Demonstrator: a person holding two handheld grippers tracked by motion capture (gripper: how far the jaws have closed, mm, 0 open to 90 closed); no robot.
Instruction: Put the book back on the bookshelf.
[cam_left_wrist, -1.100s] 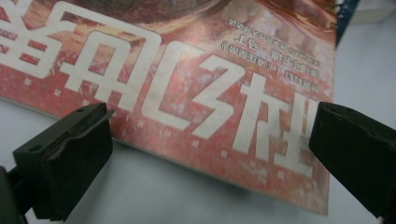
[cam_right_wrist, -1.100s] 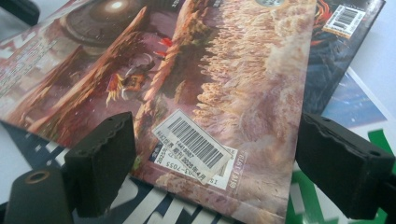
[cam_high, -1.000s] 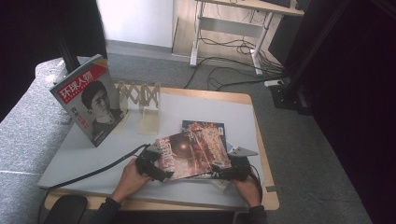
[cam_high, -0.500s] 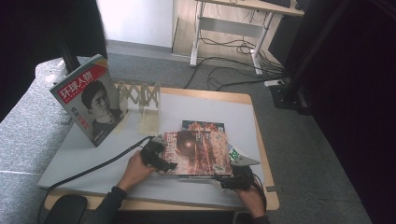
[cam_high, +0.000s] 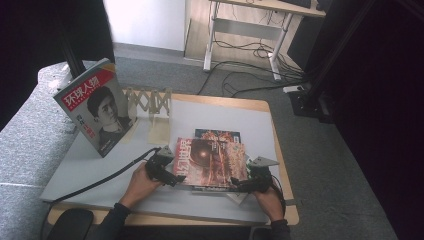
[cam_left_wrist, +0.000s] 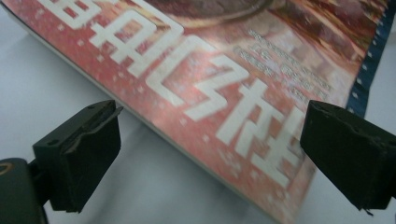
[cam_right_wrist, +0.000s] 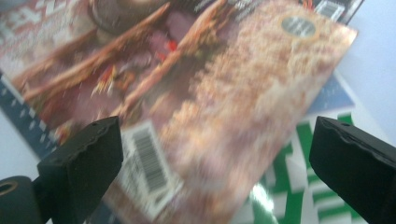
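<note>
A red magazine (cam_high: 210, 162) with large white characters lies flat on a small stack in the middle of the white table top (cam_high: 95, 167). A dark blue magazine (cam_high: 217, 134) pokes out from under its far edge. My left gripper (cam_high: 172, 172) sits at the red magazine's left edge. In the left gripper view my left gripper (cam_left_wrist: 212, 107) is open, with the red cover (cam_left_wrist: 224, 79) beyond its jaws. My right gripper (cam_high: 241, 184) is at the near right corner. Its jaws have just been opening, and my right gripper (cam_right_wrist: 217, 121) stands open over the cover (cam_right_wrist: 224, 93) without pressing on it.
A portrait magazine (cam_high: 97, 107) stands upright at the table's left, next to a wooden expanding rack (cam_high: 147, 100). A green and white booklet (cam_right_wrist: 299, 186) lies under the stack's near right corner. Desk legs and cables (cam_high: 240, 75) are on the floor beyond.
A second ago both grippers held the red magazine tilted above the stack. It now lies flat there, and both grippers have let go and drawn back to its edges.
</note>
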